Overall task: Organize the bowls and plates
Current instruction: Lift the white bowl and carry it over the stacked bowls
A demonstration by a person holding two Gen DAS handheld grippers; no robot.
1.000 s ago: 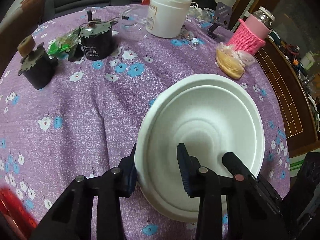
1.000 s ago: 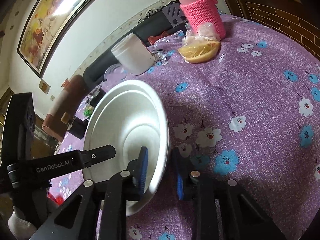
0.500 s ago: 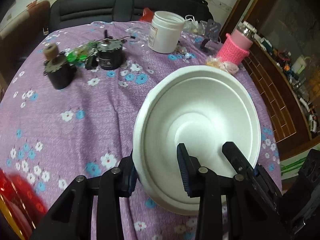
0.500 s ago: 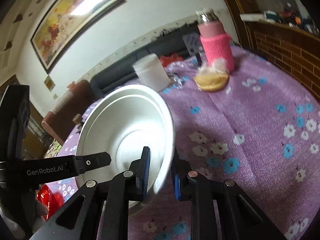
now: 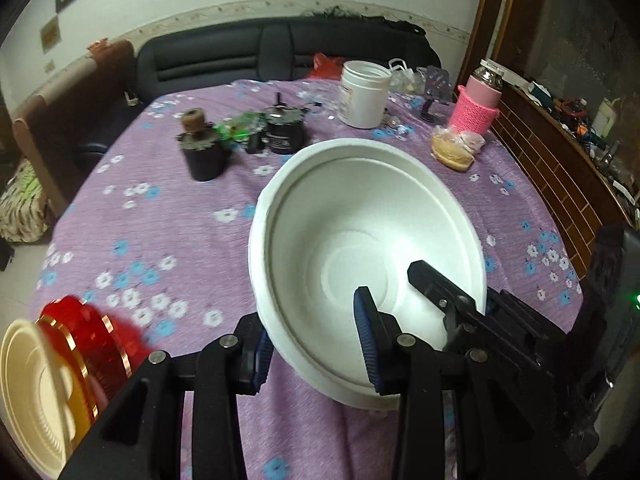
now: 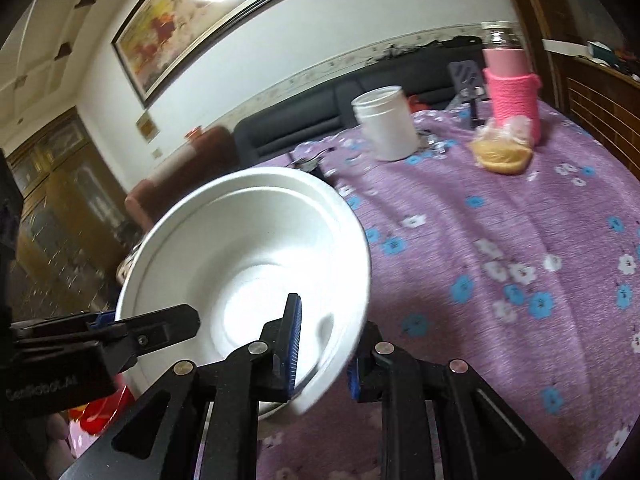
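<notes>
Bowl (image 5: 360, 248) – white, foam-like, with a stepped inner wall – sits lifted above the purple flowered tablecloth (image 5: 160, 216), tilted toward the cameras and held from two sides at once. The left gripper (image 5: 316, 340) has its near rim between its blue pads, one finger outside the wall and one inside the hollow, the jaws fairly narrow and pressed on the wall. The right gripper (image 6: 322, 356) pinches the opposite edge in the same way, one pad inside and one outside, its jaws closing on the thin rim, which is clearly between them. In the right wrist view the bowl (image 6: 248, 256) fills the lower left, and the other tool's black finger reaches into the hollow from the left. At the lower left of the left wrist view lie a cream plate (image 5: 32, 384) and, just beside and partly under it, a red plate with a gold rim (image 5: 84, 332); both are blurred. Farther back on the cloth stand a white jar (image 5: 364, 96), a bottle in a pink knitted sleeve (image 5: 476, 108), a bagged bun (image 5: 454, 148) touching that sleeve's foot, and two small dark motors (image 5: 202, 152) – all well apart from the bowl. A black sofa (image 5: 280, 52) runs behind the table, and a framed painting (image 6: 200, 20) hangs on the wall.
</notes>
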